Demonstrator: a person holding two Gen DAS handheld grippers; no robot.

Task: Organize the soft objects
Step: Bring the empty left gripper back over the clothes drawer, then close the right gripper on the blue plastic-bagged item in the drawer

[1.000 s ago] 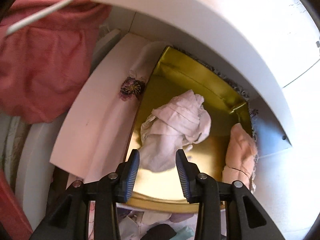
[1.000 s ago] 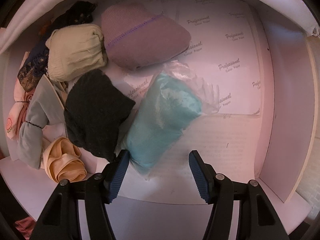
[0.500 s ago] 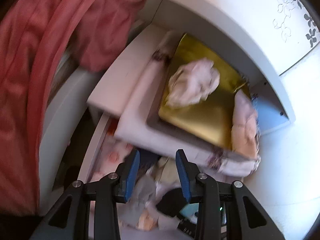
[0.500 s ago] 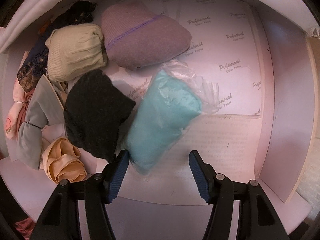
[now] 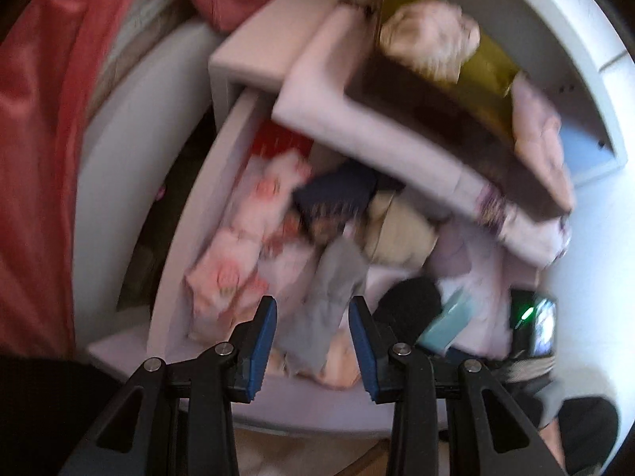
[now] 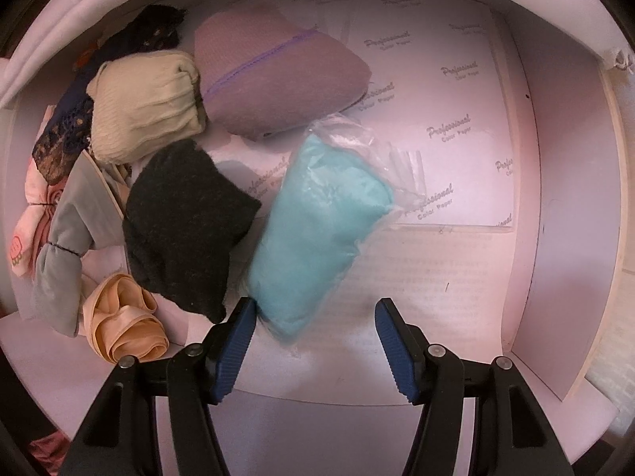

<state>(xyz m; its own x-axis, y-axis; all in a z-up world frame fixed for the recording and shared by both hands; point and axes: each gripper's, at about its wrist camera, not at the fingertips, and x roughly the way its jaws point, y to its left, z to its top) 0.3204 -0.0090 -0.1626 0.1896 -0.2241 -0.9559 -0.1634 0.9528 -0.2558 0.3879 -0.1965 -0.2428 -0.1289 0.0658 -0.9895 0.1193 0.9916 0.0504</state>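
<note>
My right gripper is open and empty above the front of a pink drawer. Below it lies a teal bundle in a clear bag, with a black bundle, a cream roll, a mauve knit piece, a grey bundle and a peach roll to the left. My left gripper is open and empty above the same drawer's left side, over the grey bundle. A pale pink bundle lies in a gold box higher up.
A red garment hangs at the left. The upper pink drawer juts out over the lower one. A pink patterned bundle lies along the lower drawer's left wall. Printed paper lines the drawer floor at the right.
My left gripper has pulled back and down from the gold box, leaving the pale pink bundle in it, and now looks at the lower drawer. My right gripper has barely moved.
</note>
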